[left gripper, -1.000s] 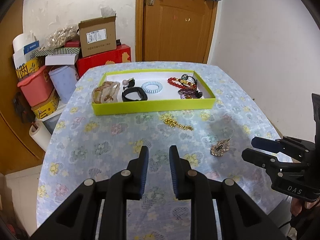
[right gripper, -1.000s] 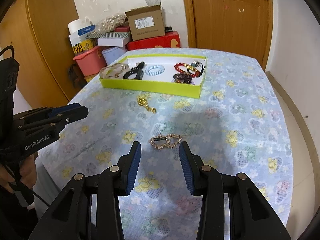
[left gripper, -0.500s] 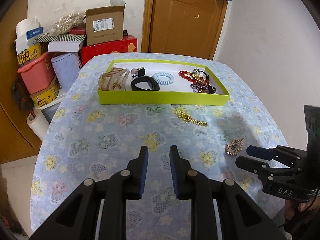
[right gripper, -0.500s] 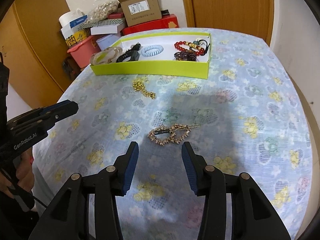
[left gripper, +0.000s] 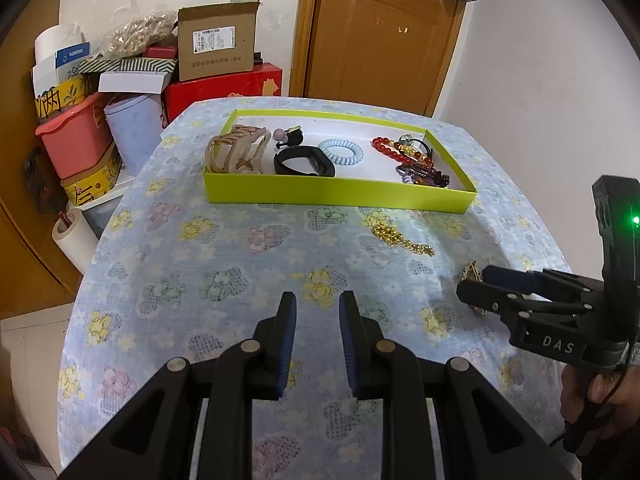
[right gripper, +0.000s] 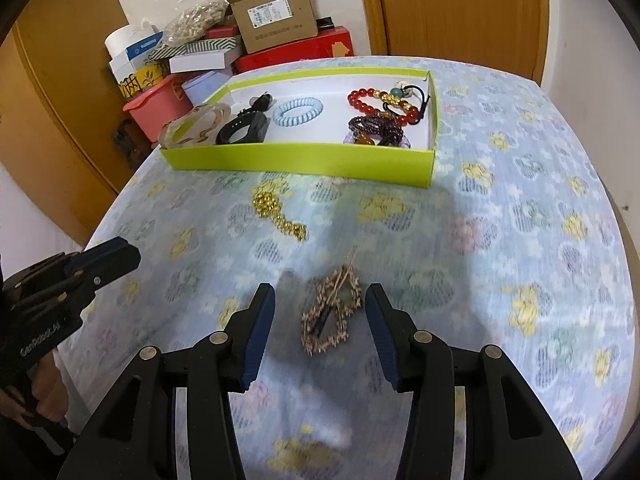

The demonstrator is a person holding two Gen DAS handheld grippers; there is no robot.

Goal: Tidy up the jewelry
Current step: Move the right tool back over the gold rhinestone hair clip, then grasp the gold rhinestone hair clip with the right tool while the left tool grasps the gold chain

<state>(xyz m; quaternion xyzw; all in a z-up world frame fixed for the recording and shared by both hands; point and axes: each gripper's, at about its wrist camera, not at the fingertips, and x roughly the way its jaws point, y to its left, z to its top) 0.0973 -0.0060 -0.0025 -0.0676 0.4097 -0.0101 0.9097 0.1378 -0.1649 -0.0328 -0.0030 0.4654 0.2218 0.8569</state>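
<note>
A gold heart-shaped hair clip [right gripper: 333, 309] lies on the flowered tablecloth, between the open fingers of my right gripper [right gripper: 320, 308], which is not closed on it. In the left wrist view the clip [left gripper: 471, 272] is mostly hidden behind the right gripper [left gripper: 476, 286]. A gold chain [right gripper: 278, 212] lies loose in front of the lime-green tray [right gripper: 304, 162], and also shows in the left wrist view [left gripper: 400, 238]. The tray [left gripper: 340, 192] holds bracelets, hair ties and beads. My left gripper [left gripper: 317, 312] is open and empty above the cloth, left of the clip.
Stacked boxes and tubs [left gripper: 120, 92] stand beyond the table's left edge. A wooden door [left gripper: 380, 28] is behind the table. The round table edge [right gripper: 616, 216] falls away on the right.
My right gripper has moved forward and down so its fingers now straddle the hair clip. The left gripper has shifted slightly closer to the tray.
</note>
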